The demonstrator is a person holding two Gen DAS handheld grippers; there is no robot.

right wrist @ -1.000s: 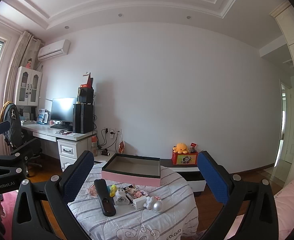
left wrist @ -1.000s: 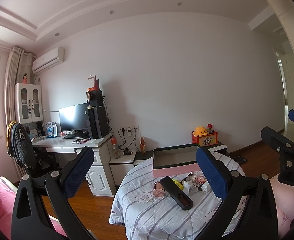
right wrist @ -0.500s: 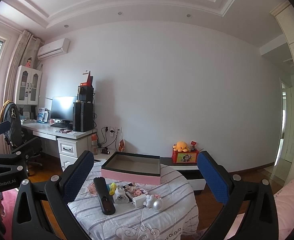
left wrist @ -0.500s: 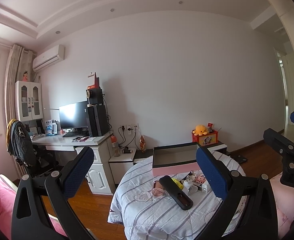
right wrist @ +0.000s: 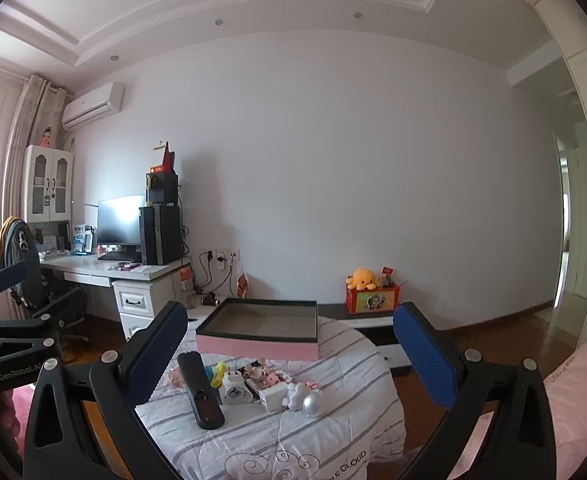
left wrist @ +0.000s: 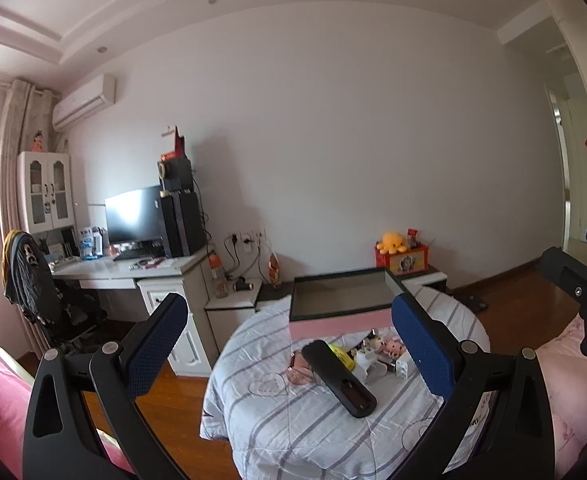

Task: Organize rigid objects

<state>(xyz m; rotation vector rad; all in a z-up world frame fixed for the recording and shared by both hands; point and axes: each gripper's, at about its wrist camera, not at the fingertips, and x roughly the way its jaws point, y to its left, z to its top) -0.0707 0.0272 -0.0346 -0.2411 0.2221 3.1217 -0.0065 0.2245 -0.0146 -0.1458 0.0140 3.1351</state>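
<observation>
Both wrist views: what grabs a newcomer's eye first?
The round table in striped cloth, with a shallow pink box at its far edge. In front of the box lies a clutter of small toys around a black remote and a silver ball. Both grippers, left and right, hang open above it.

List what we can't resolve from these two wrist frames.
- Small toys between remote and silver ball: too small to identify, right wrist view.
- Same pile, left wrist view: partly hidden behind the left gripper's finger.
- Pink box floor: near wall blocks part of it, both views.
- Table front edge: cut off by the frame.
</observation>
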